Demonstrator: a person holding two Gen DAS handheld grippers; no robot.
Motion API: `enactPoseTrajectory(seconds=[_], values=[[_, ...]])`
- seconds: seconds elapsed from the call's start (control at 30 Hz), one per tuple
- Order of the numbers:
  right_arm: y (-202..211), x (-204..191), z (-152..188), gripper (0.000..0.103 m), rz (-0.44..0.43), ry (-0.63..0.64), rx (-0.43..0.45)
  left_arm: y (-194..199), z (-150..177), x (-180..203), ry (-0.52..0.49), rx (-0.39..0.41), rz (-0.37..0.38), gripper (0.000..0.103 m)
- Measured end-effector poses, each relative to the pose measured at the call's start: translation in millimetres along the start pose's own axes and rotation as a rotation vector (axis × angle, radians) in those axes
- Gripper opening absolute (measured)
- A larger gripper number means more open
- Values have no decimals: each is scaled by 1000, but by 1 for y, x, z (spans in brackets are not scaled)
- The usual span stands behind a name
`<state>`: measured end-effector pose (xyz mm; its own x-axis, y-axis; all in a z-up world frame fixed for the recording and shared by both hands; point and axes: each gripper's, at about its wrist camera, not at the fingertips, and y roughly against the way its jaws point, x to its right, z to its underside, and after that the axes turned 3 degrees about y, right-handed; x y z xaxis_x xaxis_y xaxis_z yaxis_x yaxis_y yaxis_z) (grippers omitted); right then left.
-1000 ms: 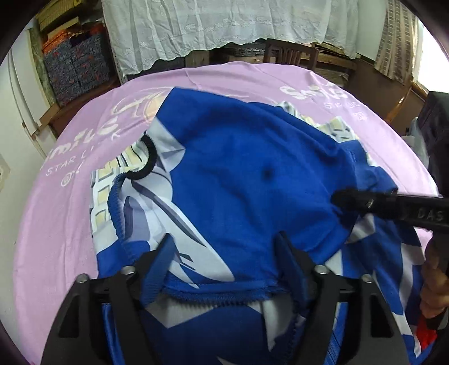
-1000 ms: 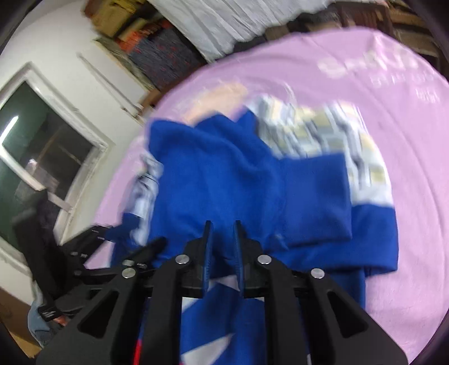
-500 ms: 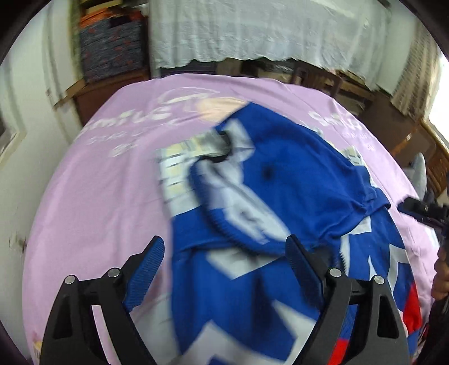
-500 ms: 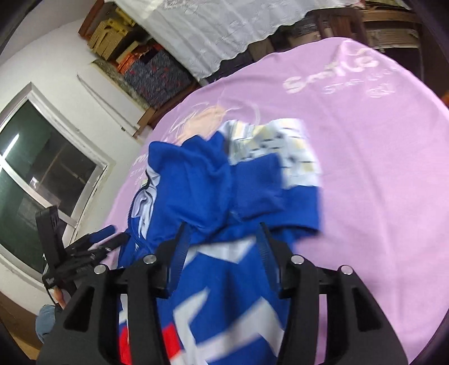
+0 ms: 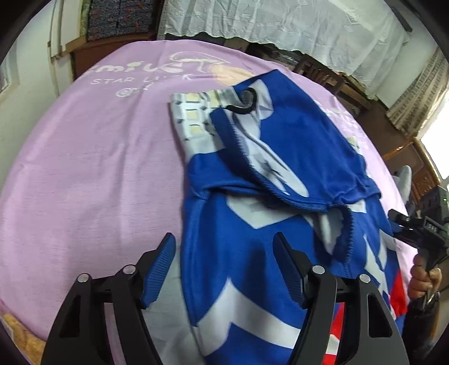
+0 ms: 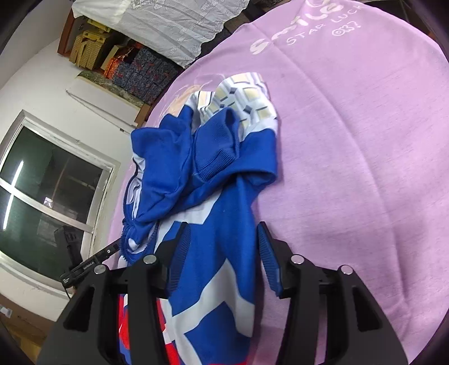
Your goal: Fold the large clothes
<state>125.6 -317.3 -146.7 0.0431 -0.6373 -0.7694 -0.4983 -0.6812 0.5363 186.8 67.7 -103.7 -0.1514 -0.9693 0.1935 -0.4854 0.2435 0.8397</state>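
A large blue garment (image 5: pixel 283 179) with white, red and checked panels lies partly folded on a pink cloth-covered table (image 5: pixel 92 174). Both sleeves are laid over its body. It also shows in the right wrist view (image 6: pixel 213 196). My left gripper (image 5: pixel 224 252) is open and empty, above the garment's near left edge. My right gripper (image 6: pixel 221 247) is open and empty, above the garment's near right edge. The right gripper also shows at the right edge of the left wrist view (image 5: pixel 404 221), beside the garment.
The pink cloth (image 6: pixel 350 157) has white lettering at the far side. Behind the table are white lace curtains (image 5: pixel 280 22), wooden chairs (image 5: pixel 317 73) and stacked boxes (image 6: pixel 134 70). A window (image 6: pixel 42 196) is on the wall to the left.
Both grippers have let go of the garment, opened and pulled back toward its near end. The right gripper was shut a second ago. The sleeves now rest on the garment's body.
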Motion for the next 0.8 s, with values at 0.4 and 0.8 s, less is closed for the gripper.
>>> enactPoseTrajectory(seconds=[0.4, 0.8], values=[[18, -22, 66, 49, -64, 73, -91, 29, 57, 16, -29, -27, 93, 61], [55, -39, 134, 49, -96, 136, -68, 65, 133, 44, -111, -16, 172, 61]])
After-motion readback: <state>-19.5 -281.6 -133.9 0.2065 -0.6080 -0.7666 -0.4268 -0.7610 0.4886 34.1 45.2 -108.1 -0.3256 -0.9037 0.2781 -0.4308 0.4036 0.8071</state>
